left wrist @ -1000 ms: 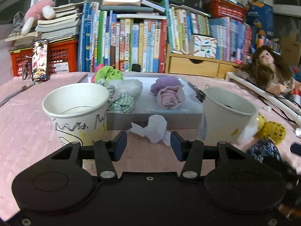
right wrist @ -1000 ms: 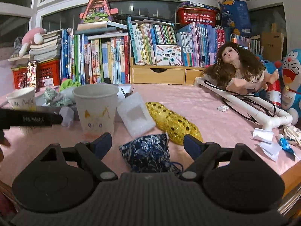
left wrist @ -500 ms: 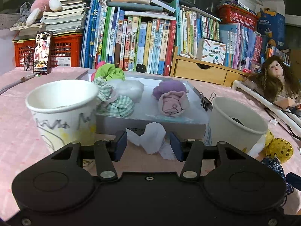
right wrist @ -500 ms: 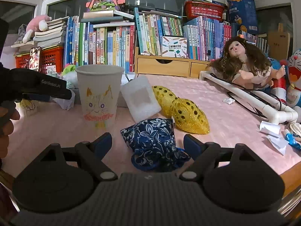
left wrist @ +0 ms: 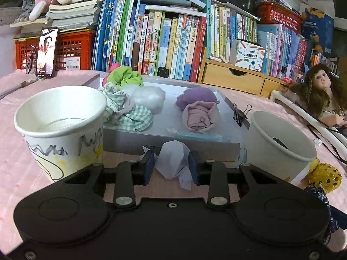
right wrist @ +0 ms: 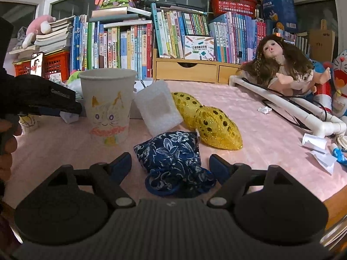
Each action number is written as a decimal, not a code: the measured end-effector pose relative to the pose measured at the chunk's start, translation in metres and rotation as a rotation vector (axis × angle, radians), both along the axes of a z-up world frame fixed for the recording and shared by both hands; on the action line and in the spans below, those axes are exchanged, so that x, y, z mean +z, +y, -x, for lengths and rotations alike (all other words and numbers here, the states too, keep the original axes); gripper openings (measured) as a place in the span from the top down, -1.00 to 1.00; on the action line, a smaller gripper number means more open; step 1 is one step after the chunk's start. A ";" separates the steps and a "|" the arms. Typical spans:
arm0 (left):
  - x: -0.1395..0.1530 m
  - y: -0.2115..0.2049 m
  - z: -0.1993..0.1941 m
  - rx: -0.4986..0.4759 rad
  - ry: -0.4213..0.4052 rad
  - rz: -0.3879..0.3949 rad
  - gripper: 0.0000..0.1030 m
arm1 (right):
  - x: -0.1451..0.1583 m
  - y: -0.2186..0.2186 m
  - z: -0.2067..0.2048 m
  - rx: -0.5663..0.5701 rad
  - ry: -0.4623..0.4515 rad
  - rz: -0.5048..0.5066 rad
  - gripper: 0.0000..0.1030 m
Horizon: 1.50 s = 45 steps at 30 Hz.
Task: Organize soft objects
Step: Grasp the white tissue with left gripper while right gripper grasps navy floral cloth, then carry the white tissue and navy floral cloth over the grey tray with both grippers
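Observation:
My left gripper [left wrist: 171, 162] is shut on a crumpled white tissue [left wrist: 173, 158], just in front of the grey tray [left wrist: 173, 146]. In the tray lie a green scrunchie [left wrist: 128, 77], a checked cloth [left wrist: 134, 117], white fluff [left wrist: 149, 96], a purple ball [left wrist: 195, 96] and a rolled pink cloth [left wrist: 200, 117]. My right gripper [right wrist: 170, 165] has its jaws closing around a blue floral pouch [right wrist: 171, 149], which lies on the pink tablecloth between them; the pads do not press it. The left gripper [right wrist: 43, 99] with its tissue [right wrist: 69, 117] also shows at the left of the right wrist view.
Paper cups stand left [left wrist: 60, 130] and right [left wrist: 279, 147] of the tissue; the right one has a cat drawing [right wrist: 107, 108]. A white foam pad [right wrist: 159, 108] and yellow sequined pouches [right wrist: 216, 125] lie behind the blue pouch. A doll [right wrist: 279, 65] leans on a white pipe frame [right wrist: 292, 108]. Books line the back.
The left gripper moved forward to the tissue and its jaws closed on it. The right jaws narrowed around the blue pouch, which now sits a little closer.

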<state>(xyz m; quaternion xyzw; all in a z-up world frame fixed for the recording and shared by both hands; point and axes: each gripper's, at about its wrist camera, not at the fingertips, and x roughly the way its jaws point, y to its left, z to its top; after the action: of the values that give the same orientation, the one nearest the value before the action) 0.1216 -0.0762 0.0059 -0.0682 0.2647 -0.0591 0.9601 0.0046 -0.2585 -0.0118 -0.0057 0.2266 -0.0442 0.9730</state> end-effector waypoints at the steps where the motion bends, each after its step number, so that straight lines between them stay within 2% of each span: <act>1: 0.000 0.000 0.000 0.003 0.001 0.003 0.40 | 0.000 0.000 -0.001 0.000 0.002 -0.001 -0.51; 10: 0.008 0.001 0.017 0.010 -0.033 -0.005 0.43 | -0.002 0.006 0.001 0.032 0.002 0.017 -0.17; 16: 0.013 0.004 0.033 -0.013 -0.036 0.007 0.43 | 0.001 0.015 0.005 0.065 -0.005 0.009 -0.06; 27: 0.020 0.008 0.064 -0.078 -0.031 0.020 0.43 | 0.014 0.024 0.013 0.088 -0.044 0.004 -0.01; 45: 0.039 0.020 0.085 -0.093 -0.082 0.034 0.43 | 0.040 0.024 0.028 0.049 -0.110 0.006 -0.01</act>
<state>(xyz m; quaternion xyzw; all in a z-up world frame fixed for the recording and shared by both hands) 0.0365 -0.0557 0.0452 -0.0698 0.2271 -0.1110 0.9650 -0.0230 -0.2349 0.0281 -0.0118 0.1723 -0.0214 0.9847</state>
